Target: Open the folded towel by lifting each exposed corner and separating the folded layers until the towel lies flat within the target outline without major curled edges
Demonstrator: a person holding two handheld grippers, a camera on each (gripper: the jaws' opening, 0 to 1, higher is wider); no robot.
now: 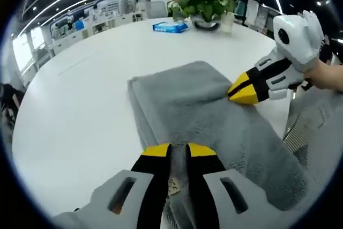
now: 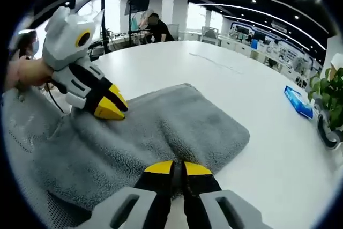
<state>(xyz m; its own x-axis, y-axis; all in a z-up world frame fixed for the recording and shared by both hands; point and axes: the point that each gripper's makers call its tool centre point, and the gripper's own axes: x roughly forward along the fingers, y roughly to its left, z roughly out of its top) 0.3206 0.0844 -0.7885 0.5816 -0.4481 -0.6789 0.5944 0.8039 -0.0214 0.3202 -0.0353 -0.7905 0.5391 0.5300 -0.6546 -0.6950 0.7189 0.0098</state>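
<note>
A grey folded towel [image 1: 187,105] lies on the white round table [image 1: 80,105], its near end hanging over the table edge. In the left gripper view my left gripper [image 1: 179,151] is at the bottom, its yellow-tipped jaws closed with grey cloth between them. My right gripper [image 1: 244,94] reaches in from the right and is shut on the towel's right edge. In the right gripper view the towel [image 2: 177,127] spreads ahead. My right gripper [image 2: 178,169] pinches its near edge, and the left gripper [image 2: 110,108] grips the left side.
A potted plant [image 1: 203,4] and a blue packet [image 1: 170,26] sit at the table's far side, with a person standing behind them. A grey mesh chair [image 1: 316,127] is beside the towel's overhanging end. Bare white tabletop [image 2: 257,79] surrounds the towel.
</note>
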